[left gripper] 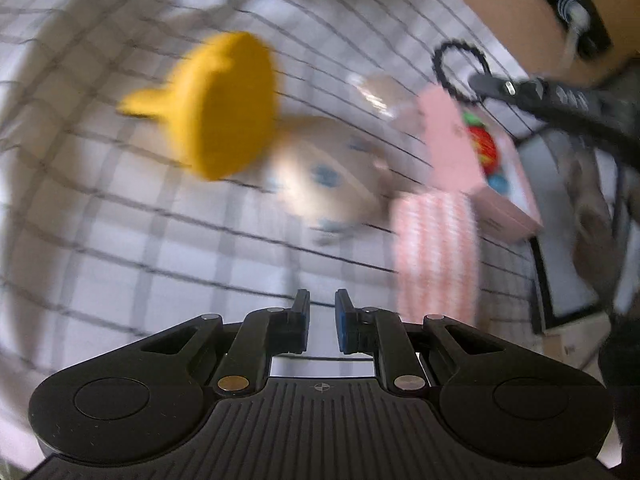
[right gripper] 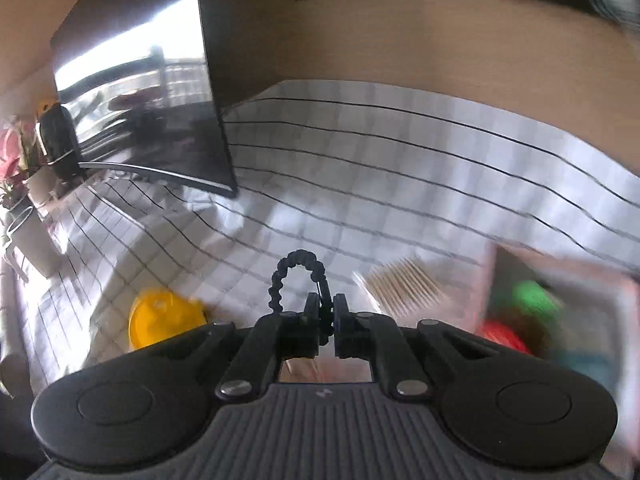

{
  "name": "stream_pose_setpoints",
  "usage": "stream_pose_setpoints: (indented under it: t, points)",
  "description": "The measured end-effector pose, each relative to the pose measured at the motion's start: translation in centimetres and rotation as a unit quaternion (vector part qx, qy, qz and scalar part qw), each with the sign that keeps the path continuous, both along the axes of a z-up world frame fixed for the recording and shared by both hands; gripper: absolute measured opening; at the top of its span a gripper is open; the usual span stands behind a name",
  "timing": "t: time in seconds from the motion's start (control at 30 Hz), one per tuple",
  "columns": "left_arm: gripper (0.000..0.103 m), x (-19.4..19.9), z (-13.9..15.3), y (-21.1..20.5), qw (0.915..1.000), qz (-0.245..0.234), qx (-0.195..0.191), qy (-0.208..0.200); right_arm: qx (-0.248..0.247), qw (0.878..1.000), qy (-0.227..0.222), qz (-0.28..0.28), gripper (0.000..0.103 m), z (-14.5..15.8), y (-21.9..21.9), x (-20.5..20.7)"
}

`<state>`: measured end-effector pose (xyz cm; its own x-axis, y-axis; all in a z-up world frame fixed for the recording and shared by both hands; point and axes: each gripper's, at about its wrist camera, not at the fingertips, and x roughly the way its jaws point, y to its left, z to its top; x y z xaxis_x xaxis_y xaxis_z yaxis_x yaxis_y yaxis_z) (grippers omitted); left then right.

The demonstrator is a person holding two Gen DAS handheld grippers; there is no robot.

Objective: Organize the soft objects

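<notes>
In the left wrist view, a yellow soft toy (left gripper: 216, 108) lies on the checked tablecloth (left gripper: 120, 240), next to a pale round plush with blue spots (left gripper: 324, 184) and a pink striped cloth (left gripper: 436, 256). My left gripper (left gripper: 322, 312) is slightly open and empty, above the cloth. My right gripper (right gripper: 326, 312) is shut on a black scrunchie (right gripper: 296, 276), held above the table; it also shows in the left wrist view (left gripper: 460, 68). A pink box (left gripper: 492, 168) holds red and green soft things.
A dark monitor (right gripper: 160, 120) stands at the back left in the right wrist view, with a white mug (right gripper: 28, 240) and flowers (right gripper: 10, 152) at the far left. A pack of wooden sticks (right gripper: 404, 288) lies near the pink box (right gripper: 560, 312). A wooden wall (right gripper: 400, 40) lies behind.
</notes>
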<state>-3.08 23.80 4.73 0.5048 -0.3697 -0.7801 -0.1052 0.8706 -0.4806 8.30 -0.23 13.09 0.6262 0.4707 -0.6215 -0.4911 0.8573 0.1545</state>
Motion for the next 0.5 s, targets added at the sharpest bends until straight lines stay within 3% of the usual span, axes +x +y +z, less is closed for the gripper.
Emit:
stream_pose_setpoints:
  t: [0.13,0.33,0.4,0.5]
  points:
    - [0.015,1.5,0.4,-3.9,0.9982,-0.057,-0.012,-0.013,-0.047,0.997,0.005,-0.059,0.006,-2.7,-5.2,-5.1]
    - [0.016,3.2,1.2,-9.0,0.9959,-0.078,-0.03,-0.033,-0.101,0.983,0.047,-0.144,0.006,-8.5,-10.8,-11.2]
    - [0.016,3.7,1.6,-10.4,0.9961,-0.076,-0.019,-0.04,-0.107,0.981,0.045,-0.155,0.006,-10.0,-11.2,-12.4]
    - [0.016,4.9,1.2,-12.2,0.9968,-0.072,0.027,-0.023,-0.111,0.979,0.038,-0.169,0.007,-11.3,-11.6,-13.9]
